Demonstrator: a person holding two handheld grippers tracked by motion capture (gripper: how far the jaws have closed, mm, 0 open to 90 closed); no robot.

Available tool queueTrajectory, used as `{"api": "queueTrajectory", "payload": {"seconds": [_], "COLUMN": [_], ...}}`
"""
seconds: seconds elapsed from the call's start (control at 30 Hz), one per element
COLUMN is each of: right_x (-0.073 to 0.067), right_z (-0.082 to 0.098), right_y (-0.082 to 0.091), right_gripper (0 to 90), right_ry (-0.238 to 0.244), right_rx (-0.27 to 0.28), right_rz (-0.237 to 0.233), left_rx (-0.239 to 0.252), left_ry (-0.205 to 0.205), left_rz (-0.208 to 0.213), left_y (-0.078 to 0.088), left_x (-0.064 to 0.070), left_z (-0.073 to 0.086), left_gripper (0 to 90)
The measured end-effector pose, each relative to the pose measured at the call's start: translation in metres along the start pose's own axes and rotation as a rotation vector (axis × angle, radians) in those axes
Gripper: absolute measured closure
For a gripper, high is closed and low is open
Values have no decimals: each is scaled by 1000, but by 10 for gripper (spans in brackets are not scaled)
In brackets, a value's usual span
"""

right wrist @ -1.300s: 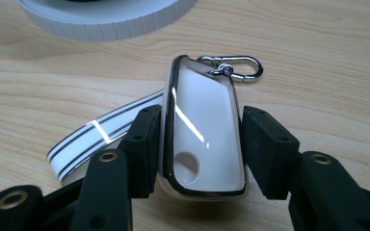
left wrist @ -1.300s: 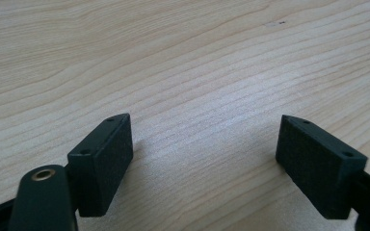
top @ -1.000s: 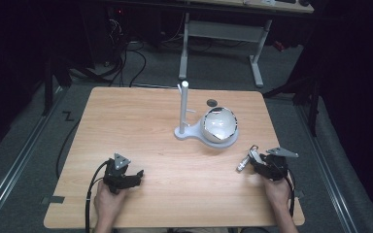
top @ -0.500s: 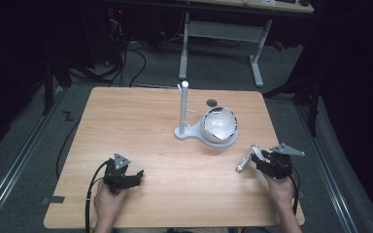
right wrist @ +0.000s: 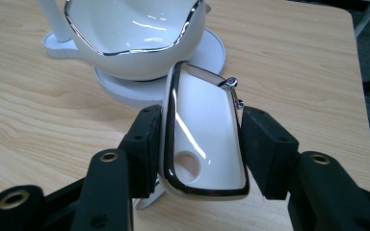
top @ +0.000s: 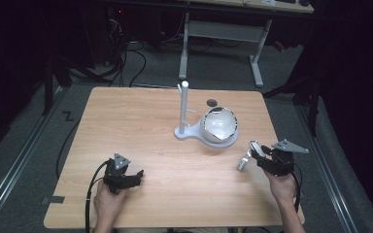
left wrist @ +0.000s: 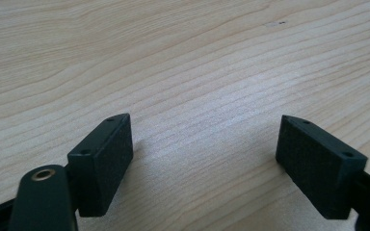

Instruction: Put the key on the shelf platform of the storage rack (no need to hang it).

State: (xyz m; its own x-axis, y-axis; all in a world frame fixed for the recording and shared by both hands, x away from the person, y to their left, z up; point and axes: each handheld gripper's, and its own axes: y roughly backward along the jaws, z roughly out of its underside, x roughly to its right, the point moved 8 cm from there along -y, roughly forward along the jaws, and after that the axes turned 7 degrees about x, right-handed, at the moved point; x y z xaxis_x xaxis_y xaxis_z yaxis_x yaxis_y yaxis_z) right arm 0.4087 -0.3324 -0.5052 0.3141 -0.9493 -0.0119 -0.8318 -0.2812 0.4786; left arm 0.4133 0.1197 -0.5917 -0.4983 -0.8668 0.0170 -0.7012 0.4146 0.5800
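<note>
While the high view shows your right gripper [top: 253, 154] only as a dark shape near the table's [top: 150, 121] right edge with a small pale piece sticking out toward the middle, your right gripper view tells you what that piece is: a white oblong part [right wrist: 203, 134] with a chrome-edged rim, a round hole near its lower end and a small metal screw at its upper corner. Your jaws are clamped on its two long sides, and its long axis runs away from you along the jaws, its far end pointing at the white bowl [right wrist: 135, 33] with a wavy chrome rim, which sits on a round white base [right wrist: 207, 53] just beyond it. The high view adds a white upright post [top: 184, 107] rising from that base. Your left gripper [top: 135, 175] rests low over bare wood near the front left, and the left gripper view shows its jaws spread wide with nothing between them.
</note>
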Motion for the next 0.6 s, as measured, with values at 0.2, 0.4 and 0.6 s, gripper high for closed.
{"api": "queueTrajectory", "payload": {"seconds": [0.2,0.4,0.6], "right_x": [-3,-6,-8], "right_z": [-7,-15,-26], "right_y": [3,6,10], "right_gripper": [514,515,515], "right_ry": [24,29,30], "right_rx": [8,16,36], "right_rz": [-8,-21,-37], "left_rx": [0,0,0], "left_ry": [0,0,0], "left_rz": [0,0,0], "left_y": [0,0,0], "left_x": [0,0,0], "left_z": [0,0,0], "left_gripper": [210,210,210]}}
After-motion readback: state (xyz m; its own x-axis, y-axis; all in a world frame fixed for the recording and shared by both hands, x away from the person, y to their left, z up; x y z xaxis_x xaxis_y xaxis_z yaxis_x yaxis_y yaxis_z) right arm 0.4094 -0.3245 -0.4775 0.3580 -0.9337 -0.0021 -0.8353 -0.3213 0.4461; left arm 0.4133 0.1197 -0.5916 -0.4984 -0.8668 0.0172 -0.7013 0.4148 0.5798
